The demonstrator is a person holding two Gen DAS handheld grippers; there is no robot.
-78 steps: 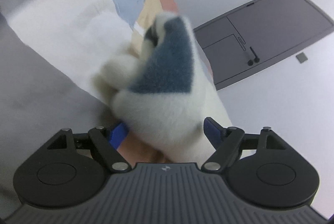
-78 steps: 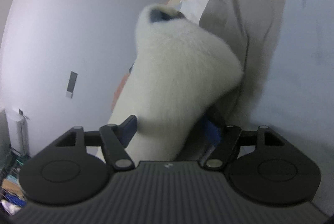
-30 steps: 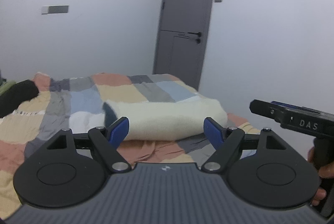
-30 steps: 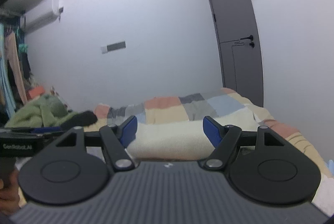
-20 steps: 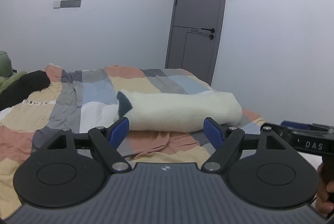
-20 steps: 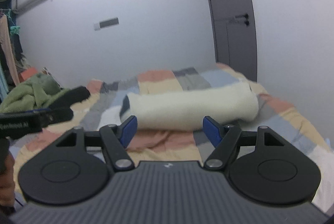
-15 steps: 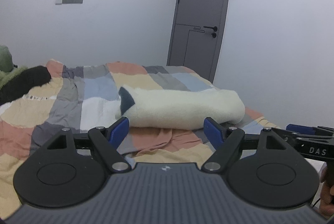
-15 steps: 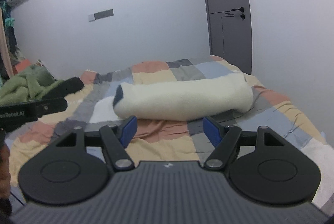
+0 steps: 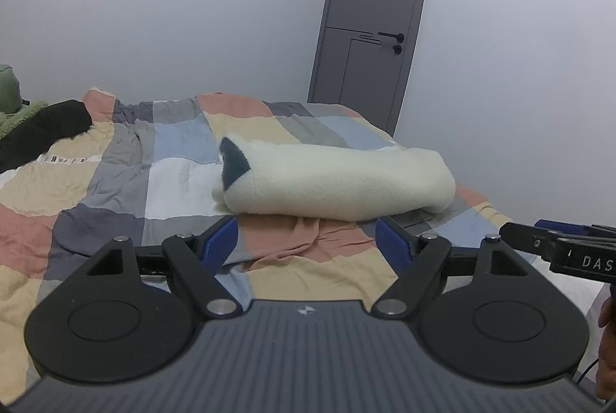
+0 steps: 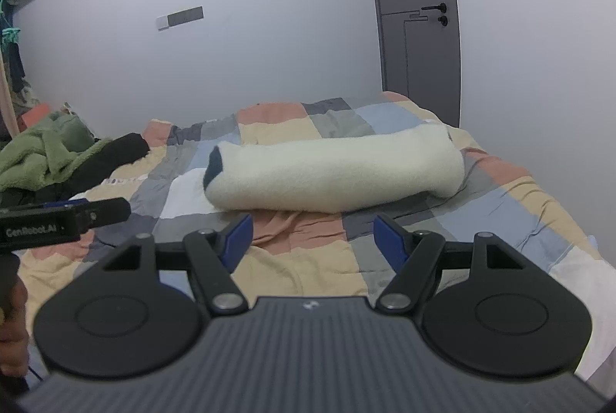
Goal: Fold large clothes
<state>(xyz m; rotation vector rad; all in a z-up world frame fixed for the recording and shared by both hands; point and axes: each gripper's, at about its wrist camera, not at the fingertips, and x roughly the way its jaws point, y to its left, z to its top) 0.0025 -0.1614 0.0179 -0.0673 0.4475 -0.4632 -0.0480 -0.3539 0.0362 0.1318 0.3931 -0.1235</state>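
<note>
1. Fleece [image 9: 338, 182] is cream, folded into a long bundle, and it lies on the quilt [image 9: 115, 182] of the bed, toward the far right part, not far from the door [image 9: 375, 16].
2. Its long axis runs left to right across both views. The dark blue patch [image 9: 233, 164] marks its left end; the rounded fold is at the right end.
3. Left gripper [image 9: 306, 245] is wide open and holds nothing. The fleece is ahead of it, beyond the blue pads [image 9: 219, 243], and apart from them.
4. Right gripper [image 10: 312, 235] is also open and empty, with the fleece ahead and apart.
5. In each view the other gripper shows at the edge, so both stand side by side at the near side of the bed. I cannot tell which one is nearer to the bundle.
6. I judge the fold looks finished; any next move would mean reaching forward over the quilt to the long near edge.
7. No container is in view. A green garment [image 10: 42, 151] and a black one [image 10: 111, 155] lie in a pile at the far left.
</note>
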